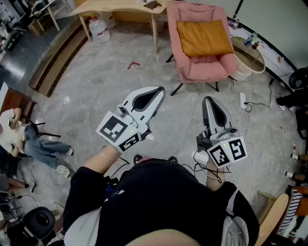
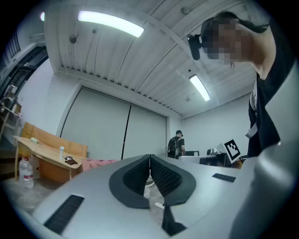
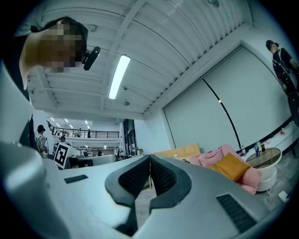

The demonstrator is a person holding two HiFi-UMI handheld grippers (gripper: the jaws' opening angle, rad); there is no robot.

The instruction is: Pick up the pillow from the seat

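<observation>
An orange pillow (image 1: pixel 204 38) leans against the back of a pink armchair (image 1: pixel 204 68) at the far side of the floor; the right gripper view also catches the pillow (image 3: pixel 231 166) on the armchair (image 3: pixel 251 176). My left gripper (image 1: pixel 156 91) is shut and empty, held in front of the person's body, well short of the chair. My right gripper (image 1: pixel 208 101) is also shut with nothing in it, below the chair's front edge in the head view. Jaws meet tip to tip in both gripper views, at left gripper (image 2: pixel 150 157) and right gripper (image 3: pixel 150 158).
A wooden table (image 1: pixel 118 6) stands left of the armchair, a water jug (image 1: pixel 99 29) under it. A round side table (image 1: pixel 248 56) with bottles sits right of the chair. A power strip (image 1: pixel 242 100) and cables lie on the floor. A seated person (image 1: pixel 21 137) is at the left.
</observation>
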